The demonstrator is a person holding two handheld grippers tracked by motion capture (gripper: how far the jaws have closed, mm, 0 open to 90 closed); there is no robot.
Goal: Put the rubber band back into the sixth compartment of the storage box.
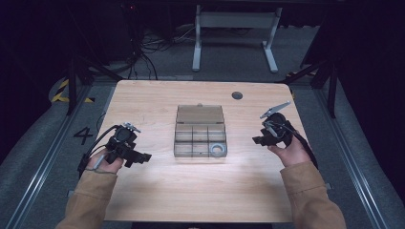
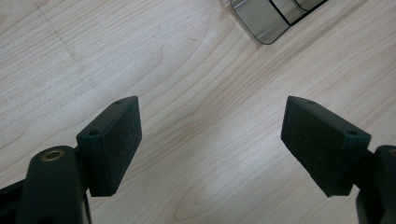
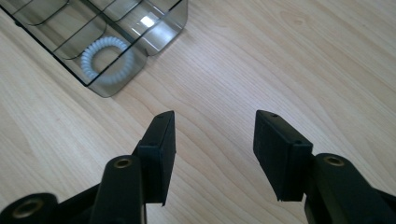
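Near the worktop's (image 1: 200, 200) front edge, the left gripper (image 1: 136, 155) and right gripper (image 1: 260, 140) hover with fingers spread, empty. Mid-worktop, a smoky clear plastic compartment box (image 1: 200, 131) holds a white coiled hair tie (image 3: 106, 59) in its front right compartment, seemingly just deposited.

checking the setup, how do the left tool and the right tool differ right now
The left tool has its jaws spread wide, while the right tool has them apart but narrower. The left tool sits over bare table with just a corner of the clear organizer box ahead; the right tool faces the box corner holding the white coil ring. Both are empty and flank the box.
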